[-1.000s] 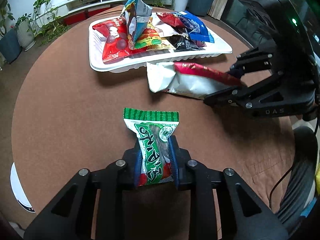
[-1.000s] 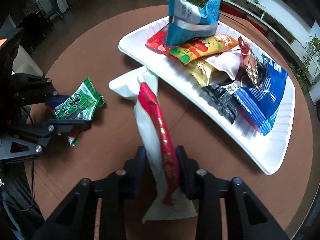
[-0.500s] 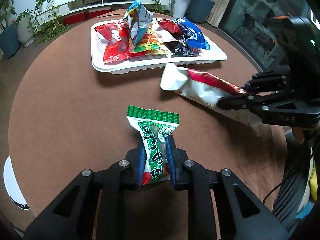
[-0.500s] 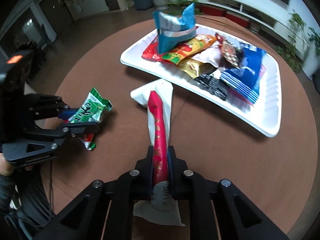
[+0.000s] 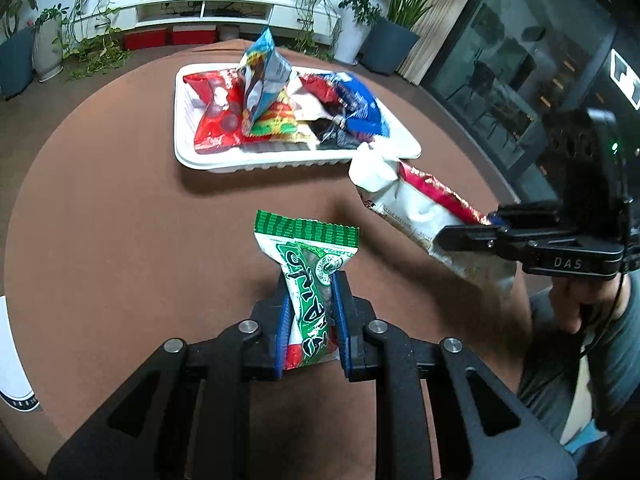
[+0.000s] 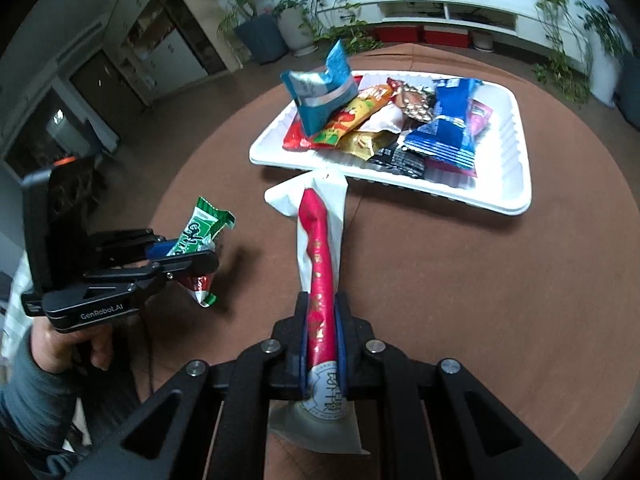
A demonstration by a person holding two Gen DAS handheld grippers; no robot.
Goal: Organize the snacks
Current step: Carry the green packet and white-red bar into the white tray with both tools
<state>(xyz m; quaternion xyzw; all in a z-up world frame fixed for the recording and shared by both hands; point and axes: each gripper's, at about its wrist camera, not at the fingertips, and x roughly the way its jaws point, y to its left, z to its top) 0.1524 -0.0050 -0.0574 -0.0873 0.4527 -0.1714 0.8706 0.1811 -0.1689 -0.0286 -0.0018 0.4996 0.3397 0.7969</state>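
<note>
My left gripper [image 5: 310, 316] is shut on a green and white snack packet [image 5: 310, 268], held above the brown table. It also shows in the right wrist view [image 6: 180, 254] with the green packet [image 6: 202, 232]. My right gripper [image 6: 320, 320] is shut on a long white and red snack bag [image 6: 320, 240], lifted off the table, its far end near the tray's front rim. In the left wrist view the right gripper [image 5: 464, 228] holds that bag [image 5: 412, 204] at the right. A white tray [image 5: 188, 156] [image 6: 516, 160] holds several snack packets.
The round brown table [image 5: 120, 240] [image 6: 480, 300] carries the tray on its far half. A white object [image 5: 10, 360] sits at the table's left edge. Potted plants [image 5: 384, 36] and a low white shelf [image 5: 208, 8] stand beyond the table.
Both grippers have risen and pulled back from the tray with their packets. The white and red bag has lifted off the table and its jaws have tightened on it.
</note>
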